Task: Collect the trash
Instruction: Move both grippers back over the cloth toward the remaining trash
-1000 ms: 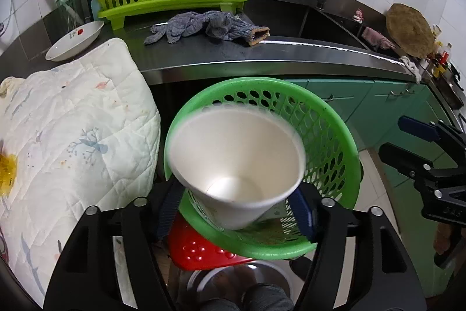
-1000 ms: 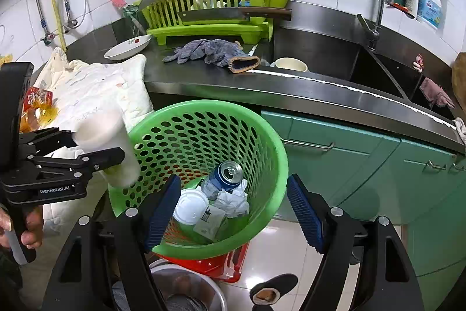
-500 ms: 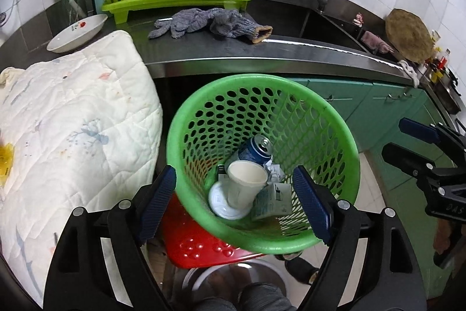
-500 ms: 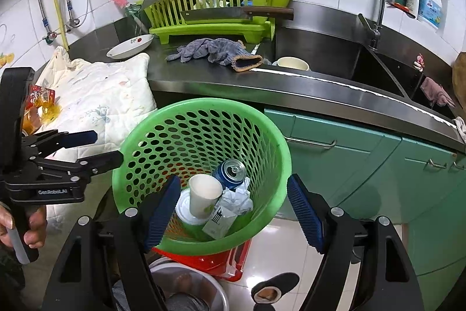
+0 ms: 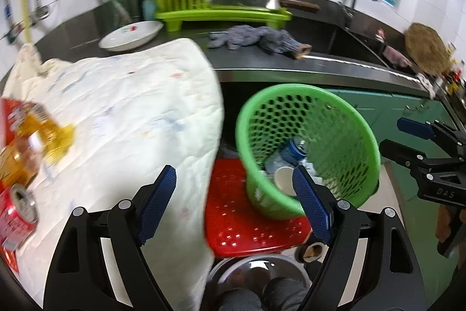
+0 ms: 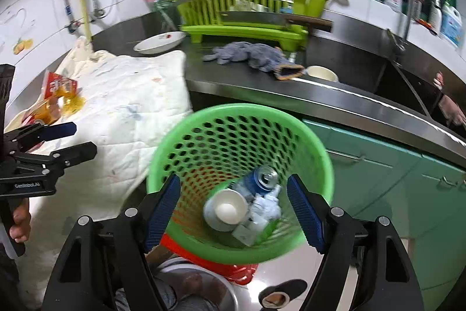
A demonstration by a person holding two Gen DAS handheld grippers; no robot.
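I'm keeping both grippers wide and empty: left gripper [image 5: 234, 203], right gripper [image 6: 233, 209]. The cup [image 6: 228, 209] is lying in the basket [image 6: 317, 153]; a can [image 5: 16, 216] and wrapper [image 5: 27, 136] are waiting on the quilt [image 5: 131, 112]. Soft quilt risks a crushing or slipping grasp.

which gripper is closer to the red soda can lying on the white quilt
Left. The left gripper hangs open above the quilt, with the red can just off to its side. The right gripper is open over the green basket, well away.
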